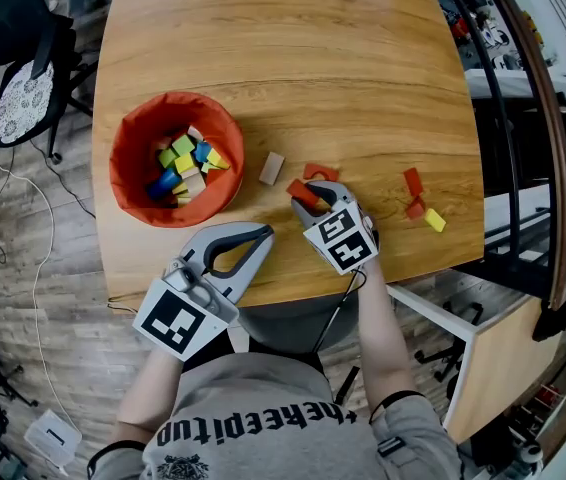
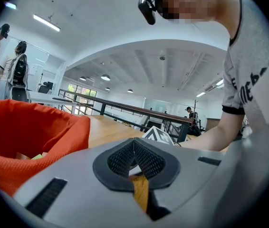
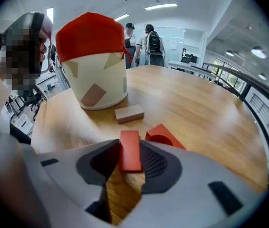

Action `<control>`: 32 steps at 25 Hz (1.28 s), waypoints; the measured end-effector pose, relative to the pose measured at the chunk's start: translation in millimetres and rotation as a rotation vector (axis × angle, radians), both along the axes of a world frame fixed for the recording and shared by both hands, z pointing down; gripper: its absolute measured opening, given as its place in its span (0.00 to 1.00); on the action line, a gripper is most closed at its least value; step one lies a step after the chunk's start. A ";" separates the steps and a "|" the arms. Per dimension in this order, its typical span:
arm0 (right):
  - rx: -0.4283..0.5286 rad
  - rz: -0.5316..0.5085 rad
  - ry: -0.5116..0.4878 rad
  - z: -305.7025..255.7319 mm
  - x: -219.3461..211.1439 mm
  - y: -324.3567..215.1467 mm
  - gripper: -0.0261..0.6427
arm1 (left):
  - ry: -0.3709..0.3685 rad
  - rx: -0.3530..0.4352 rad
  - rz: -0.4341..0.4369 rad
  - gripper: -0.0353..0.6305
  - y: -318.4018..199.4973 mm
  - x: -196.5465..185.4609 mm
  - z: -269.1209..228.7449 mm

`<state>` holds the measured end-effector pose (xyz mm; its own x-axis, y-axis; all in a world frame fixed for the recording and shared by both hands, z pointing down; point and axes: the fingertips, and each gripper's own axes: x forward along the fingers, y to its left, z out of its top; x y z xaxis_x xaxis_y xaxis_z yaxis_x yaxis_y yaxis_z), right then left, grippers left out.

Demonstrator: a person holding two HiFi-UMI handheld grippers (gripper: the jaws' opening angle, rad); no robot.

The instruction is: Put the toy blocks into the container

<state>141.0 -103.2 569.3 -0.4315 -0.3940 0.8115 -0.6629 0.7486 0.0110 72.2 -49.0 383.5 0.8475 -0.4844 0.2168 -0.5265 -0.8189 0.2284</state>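
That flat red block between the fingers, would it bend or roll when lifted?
Probably stiff: the red block shows straight edges between the fingers. Unlikely to roll, its faces look flat. Its smooth surface might slip.

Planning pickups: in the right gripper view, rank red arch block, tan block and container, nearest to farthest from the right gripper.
1. red arch block, right beside the jaws.
2. tan block, straight ahead.
3. container, beyond it, left.

One orange fabric container; outside it, one long red wooden block, one red wooden arch, two small red blocks, one tan rectangular block, one yellow block.
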 end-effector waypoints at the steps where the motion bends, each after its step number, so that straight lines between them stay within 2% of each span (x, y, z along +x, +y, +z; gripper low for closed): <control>1: -0.001 0.010 -0.005 0.2 -0.4 0.7 0.25 | 0.000 0.001 -0.001 0.08 0.4 -0.4 -0.4; 11: 0.051 0.091 -0.098 -26.4 -12.1 6.2 0.24 | 0.005 0.017 0.006 0.08 2.0 -8.6 -6.3; 18: 0.139 0.132 -0.191 -73.9 -30.5 9.5 0.24 | 0.013 0.039 0.029 0.08 4.1 -14.1 -16.3; 32: 0.286 0.199 -0.278 -149.0 -51.3 28.7 0.24 | 0.021 0.086 0.097 0.08 15.8 -26.9 -31.7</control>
